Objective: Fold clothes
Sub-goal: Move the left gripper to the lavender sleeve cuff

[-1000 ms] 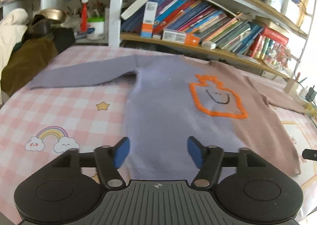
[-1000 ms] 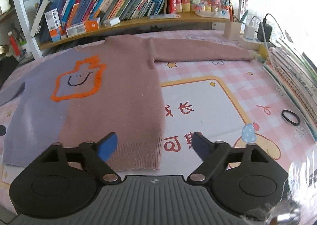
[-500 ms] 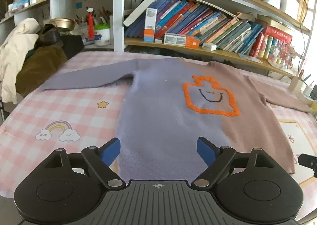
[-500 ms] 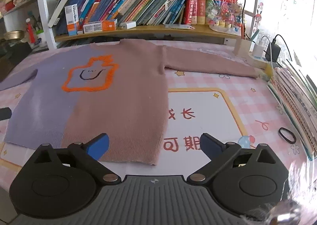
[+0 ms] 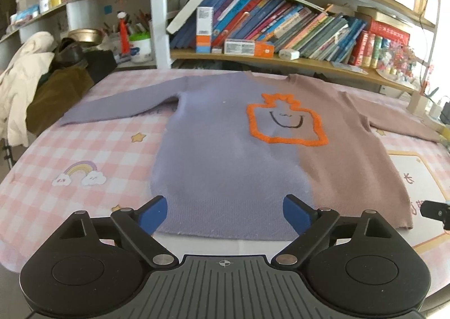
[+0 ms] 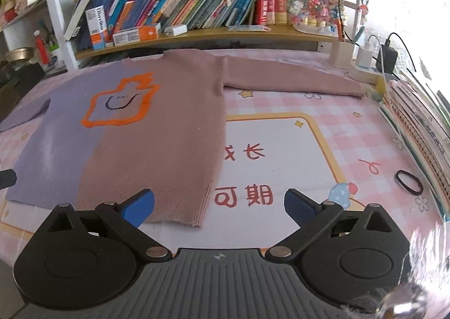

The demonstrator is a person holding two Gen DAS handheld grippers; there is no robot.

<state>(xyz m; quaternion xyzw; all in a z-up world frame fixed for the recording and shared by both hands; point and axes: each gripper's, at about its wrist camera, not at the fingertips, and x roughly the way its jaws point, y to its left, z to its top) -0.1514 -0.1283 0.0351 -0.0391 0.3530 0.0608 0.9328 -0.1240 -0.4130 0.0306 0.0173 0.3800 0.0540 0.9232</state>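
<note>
A sweater point(image 5: 233, 150), half lilac and half dusty pink with an orange outlined smiling shape on the chest, lies flat and spread out on the pink checked table, both sleeves stretched sideways. It also shows in the right wrist view point(image 6: 157, 133). My left gripper point(image 5: 223, 210) is open and empty, hovering just in front of the lilac hem. My right gripper point(image 6: 219, 208) is open and empty, hovering over the pink hem's right corner.
A bookshelf point(image 5: 281, 35) full of books runs behind the table. A pile of clothes point(image 5: 31, 88) sits at the far left. A stack of books point(image 6: 416, 122), a black hair tie point(image 6: 409, 181) and chargers point(image 6: 377, 54) lie at the right.
Both grippers have pulled back from the sweater toward the table's near edge and risen a little. Both have opened wider. The sweater has not moved.
</note>
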